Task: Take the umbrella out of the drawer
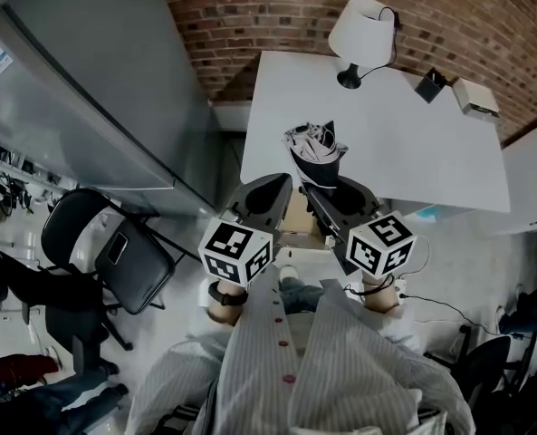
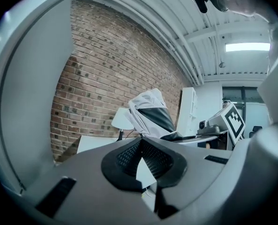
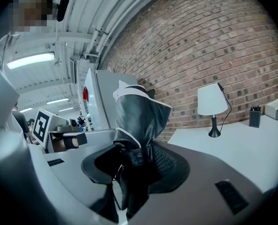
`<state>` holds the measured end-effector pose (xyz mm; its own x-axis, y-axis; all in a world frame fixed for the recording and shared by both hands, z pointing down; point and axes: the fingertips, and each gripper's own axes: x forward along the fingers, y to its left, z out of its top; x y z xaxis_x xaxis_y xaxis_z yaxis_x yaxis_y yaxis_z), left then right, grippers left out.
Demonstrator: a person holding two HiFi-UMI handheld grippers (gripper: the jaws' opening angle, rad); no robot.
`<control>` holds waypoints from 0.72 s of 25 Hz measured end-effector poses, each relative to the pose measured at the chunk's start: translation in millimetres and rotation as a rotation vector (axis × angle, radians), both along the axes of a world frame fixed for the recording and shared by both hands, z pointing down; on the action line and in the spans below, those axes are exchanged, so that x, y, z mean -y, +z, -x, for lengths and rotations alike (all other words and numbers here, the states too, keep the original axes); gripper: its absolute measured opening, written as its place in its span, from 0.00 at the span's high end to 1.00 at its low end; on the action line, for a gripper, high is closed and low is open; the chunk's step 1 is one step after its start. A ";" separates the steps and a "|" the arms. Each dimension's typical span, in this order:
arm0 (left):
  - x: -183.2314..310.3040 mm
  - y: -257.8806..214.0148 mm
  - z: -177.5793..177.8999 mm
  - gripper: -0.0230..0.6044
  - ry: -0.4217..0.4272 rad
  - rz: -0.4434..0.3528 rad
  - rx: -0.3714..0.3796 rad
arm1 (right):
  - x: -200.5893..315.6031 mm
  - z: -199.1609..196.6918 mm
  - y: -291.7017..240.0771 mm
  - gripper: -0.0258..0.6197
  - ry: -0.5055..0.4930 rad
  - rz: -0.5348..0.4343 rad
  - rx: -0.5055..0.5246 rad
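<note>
A folded black umbrella with white trim (image 1: 315,148) stands upright in my right gripper (image 1: 320,187), raised in front of the white table (image 1: 431,152). In the right gripper view the pads are shut on the umbrella's (image 3: 139,121) lower end, inside the right gripper (image 3: 131,165). My left gripper (image 1: 280,183) is held up just left of it and does not touch it. In the left gripper view the left gripper (image 2: 143,165) shows a narrow gap between its pads with nothing in it, and the umbrella (image 2: 150,111) rises beyond. No drawer can be made out.
On the table stand a white lamp (image 1: 363,30), a small black box (image 1: 429,84) and a white box (image 1: 474,98). A tall grey cabinet (image 1: 87,89) is at the left, a black chair (image 1: 114,252) below it. A brick wall (image 1: 250,16) runs behind.
</note>
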<state>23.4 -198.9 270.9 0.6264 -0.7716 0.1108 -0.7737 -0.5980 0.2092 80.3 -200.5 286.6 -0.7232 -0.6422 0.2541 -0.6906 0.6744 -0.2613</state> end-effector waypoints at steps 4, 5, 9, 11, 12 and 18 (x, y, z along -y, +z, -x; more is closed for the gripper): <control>-4.6 -1.6 -11.3 0.95 0.017 -0.011 0.004 | -3.7 -6.3 0.2 0.68 0.004 -0.009 -0.007; -6.2 -1.5 -13.0 0.95 0.019 -0.012 0.006 | -5.8 -7.5 0.1 0.68 0.004 -0.008 -0.004; -13.6 -3.9 -14.4 0.95 0.022 -0.019 0.012 | -13.6 -12.0 -3.5 0.68 0.011 -0.012 0.002; -18.9 -3.7 -12.8 0.95 0.026 -0.019 0.012 | -18.1 -11.7 -5.1 0.68 0.016 -0.014 0.003; -21.3 -3.1 -11.5 0.95 0.028 -0.018 0.011 | -20.5 -10.5 -5.4 0.68 0.017 -0.016 -0.001; -32.6 -0.1 -6.7 0.95 0.038 -0.009 0.013 | -37.5 -4.9 -6.6 0.68 0.026 -0.017 -0.008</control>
